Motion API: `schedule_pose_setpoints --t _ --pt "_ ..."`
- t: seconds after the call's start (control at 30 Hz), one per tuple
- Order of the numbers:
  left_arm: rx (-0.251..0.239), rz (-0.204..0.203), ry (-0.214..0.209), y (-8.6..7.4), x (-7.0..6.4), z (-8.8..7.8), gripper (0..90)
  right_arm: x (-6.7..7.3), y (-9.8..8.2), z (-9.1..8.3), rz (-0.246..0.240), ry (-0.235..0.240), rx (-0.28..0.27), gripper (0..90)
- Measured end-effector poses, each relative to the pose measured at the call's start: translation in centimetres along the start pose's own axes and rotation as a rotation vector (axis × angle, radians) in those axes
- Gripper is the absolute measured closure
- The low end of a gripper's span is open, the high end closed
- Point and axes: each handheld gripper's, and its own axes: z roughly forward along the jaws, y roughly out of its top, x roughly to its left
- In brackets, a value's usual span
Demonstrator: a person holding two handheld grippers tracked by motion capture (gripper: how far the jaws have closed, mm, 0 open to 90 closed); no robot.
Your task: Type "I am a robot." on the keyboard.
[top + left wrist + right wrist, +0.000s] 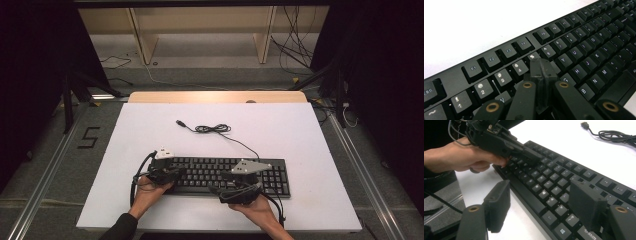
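A black keyboard lies flat near the front of the white table. Its cable runs back to a small coil and ends in a USB plug. My left gripper rests over the keyboard's left end. Its jaws are shut together with nothing between them, tips down on the keys near the number row. My right gripper hovers at the keyboard's front edge. It is open, with one finger over the table and the other finger above the keys. The left gripper also appears farther off.
The coiled cable lies on the table behind the keyboard. Metal rails flank the table on both sides. Beyond the far edge stand wooden shelving legs and loose floor cables.
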Motion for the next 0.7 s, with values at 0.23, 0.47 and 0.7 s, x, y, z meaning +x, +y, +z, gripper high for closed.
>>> schedule_pose_setpoints --t 0.23,0.47,0.7 --pt "-0.028 0.002 -0.007 0.1 -0.1 -0.5 82.5 -0.5 0.1 -0.2 0.009 -0.022 -0.012 35.0" --pt "-0.074 -0.016 -0.034 0.0 0.0 -1.7 72.9 -1.1 0.1 -0.3 0.021 -0.046 -0.023 35.0" --pt "-0.103 -0.045 -0.063 -0.5 0.0 -3.1 60.1 -1.6 0.3 0.2 0.032 -0.066 -0.011 37.4"
